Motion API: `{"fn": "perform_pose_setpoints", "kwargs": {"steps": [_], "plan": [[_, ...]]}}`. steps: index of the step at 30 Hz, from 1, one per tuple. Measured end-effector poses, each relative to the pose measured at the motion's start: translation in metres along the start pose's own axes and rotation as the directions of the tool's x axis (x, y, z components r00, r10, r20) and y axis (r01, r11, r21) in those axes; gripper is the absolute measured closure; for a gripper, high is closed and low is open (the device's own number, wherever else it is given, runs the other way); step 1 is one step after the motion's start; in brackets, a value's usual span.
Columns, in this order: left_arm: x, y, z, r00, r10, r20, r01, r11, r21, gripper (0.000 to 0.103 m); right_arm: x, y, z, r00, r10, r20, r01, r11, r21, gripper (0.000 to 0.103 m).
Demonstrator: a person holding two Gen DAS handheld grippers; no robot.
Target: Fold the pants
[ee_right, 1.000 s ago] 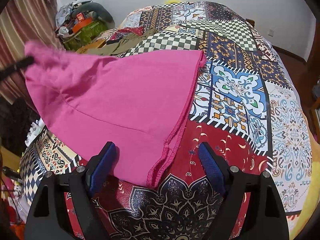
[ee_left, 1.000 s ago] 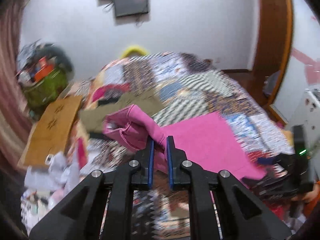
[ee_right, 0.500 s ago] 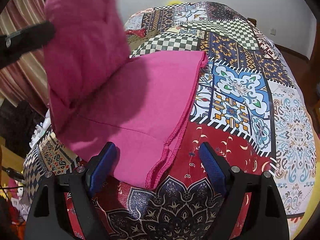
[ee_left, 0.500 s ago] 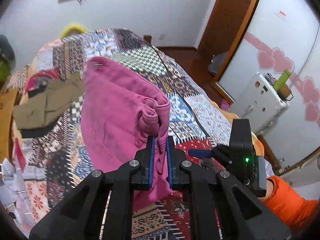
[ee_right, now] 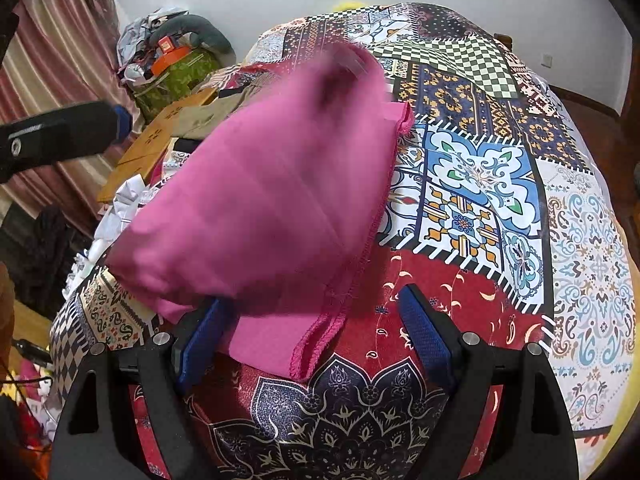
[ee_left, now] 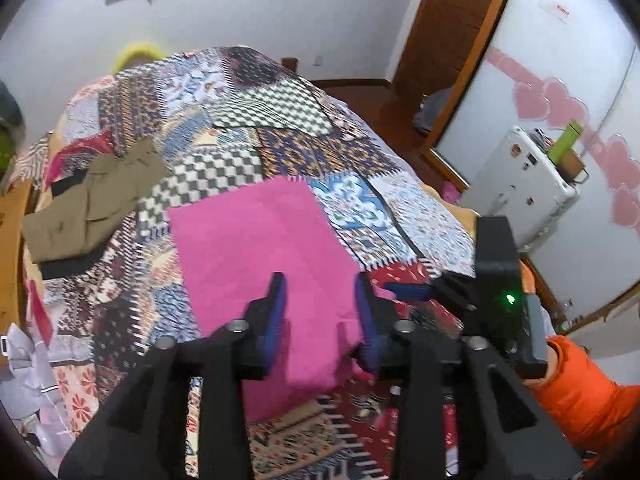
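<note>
Item: pink cotton pants (ee_left: 256,248), folded on patchwork quilt (ee_right: 480,184); left gripper (ee_left: 320,304) and right gripper (ee_right: 316,336) both wide, empty; risk: loose top layer sliding askew.

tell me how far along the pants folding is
Done: the pink pants lie doubled over on the patchwork bedspread, one layer laid over the other. In hand: nothing; the left gripper is open above the cloth, and the right gripper is open at the hem near the camera. Left: probably another fold and smoothing. The olive garment lies unfolded beside them.
</note>
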State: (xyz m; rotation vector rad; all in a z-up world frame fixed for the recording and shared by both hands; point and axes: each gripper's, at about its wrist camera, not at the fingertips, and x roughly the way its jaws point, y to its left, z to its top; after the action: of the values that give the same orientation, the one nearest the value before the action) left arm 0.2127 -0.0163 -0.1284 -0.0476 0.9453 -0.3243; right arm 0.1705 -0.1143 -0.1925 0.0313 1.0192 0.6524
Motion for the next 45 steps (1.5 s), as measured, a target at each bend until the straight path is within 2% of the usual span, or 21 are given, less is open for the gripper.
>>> {"fn": "perform_pose_setpoints", "kwargs": {"steps": [5, 7, 9, 12, 18, 21, 24, 25, 27, 28, 34, 40, 45], "plan": [[0.013, 0.029, 0.015, 0.994, 0.111, 0.005, -0.111, 0.994, -0.023, 0.058, -0.002, -0.001, 0.0, 1.0, 0.002, 0.003, -0.002, 1.0, 0.01, 0.019], [0.024, 0.046, 0.024, 0.988, 0.152, -0.009, -0.152, 0.988, -0.04, 0.05, -0.004, -0.001, 0.0, 1.0, 0.002, 0.002, -0.002, 1.0, 0.02, 0.019], [0.035, 0.062, 0.033, 0.983, 0.179, -0.025, -0.18, 0.982, -0.049, 0.047, -0.007, -0.002, 0.0, 1.0, 0.002, 0.0, -0.002, 1.0, 0.027, 0.02], [0.058, 0.088, 0.049, 0.971, 0.232, -0.065, -0.235, 0.971, -0.046, 0.045, -0.014, -0.005, -0.001, 1.0, 0.002, 0.012, -0.002, 0.999, 0.037, 0.02], [0.11, 0.122, 0.071, 0.941, 0.305, -0.15, -0.313, 0.949, -0.035, 0.038, -0.027, -0.016, 0.0, 0.997, -0.068, 0.047, 0.065, 0.996, 0.059, 0.02], [0.137, 0.134, 0.074, 0.924, 0.327, -0.197, -0.338, 0.941, -0.023, 0.036, -0.033, -0.023, 0.002, 0.994, -0.098, 0.054, 0.094, 0.993, 0.076, 0.02], [0.163, 0.147, 0.064, 0.874, 0.418, -0.247, -0.433, 0.902, -0.005, 0.028, -0.038, -0.03, 0.004, 0.989, -0.132, 0.059, 0.127, 0.988, 0.083, 0.02], [0.17, 0.153, 0.058, 0.865, 0.426, -0.266, -0.445, 0.895, -0.011, 0.025, -0.04, -0.032, 0.005, 0.988, -0.139, 0.062, 0.133, 0.987, 0.085, 0.02], [0.17, 0.161, 0.048, 0.881, 0.396, -0.258, -0.421, 0.906, -0.048, 0.022, -0.042, -0.033, 0.005, 0.987, -0.144, 0.065, 0.139, 0.986, 0.088, 0.02], [0.165, 0.165, 0.044, 0.882, 0.401, -0.248, -0.427, 0.902, -0.059, 0.018, -0.043, -0.034, 0.005, 0.987, -0.149, 0.067, 0.143, 0.986, 0.089, 0.02], [0.132, 0.179, 0.017, 0.867, 0.423, -0.262, -0.454, 0.888, -0.071, 0.01, -0.052, -0.032, 0.006, 0.983, -0.164, 0.084, 0.157, 0.984, 0.078, 0.02], [0.081, 0.188, -0.027, 0.877, 0.395, -0.274, -0.445, 0.883, -0.151, 0.01, -0.061, -0.026, 0.008, 0.98, -0.164, 0.116, 0.154, 0.984, 0.084, 0.02], [0.051, 0.17, -0.062, 0.885, 0.381, -0.268, -0.431, 0.888, -0.162, 0.01, -0.063, -0.015, 0.008, 0.982, -0.137, 0.133, 0.127, 0.989, 0.078, 0.02]]}}
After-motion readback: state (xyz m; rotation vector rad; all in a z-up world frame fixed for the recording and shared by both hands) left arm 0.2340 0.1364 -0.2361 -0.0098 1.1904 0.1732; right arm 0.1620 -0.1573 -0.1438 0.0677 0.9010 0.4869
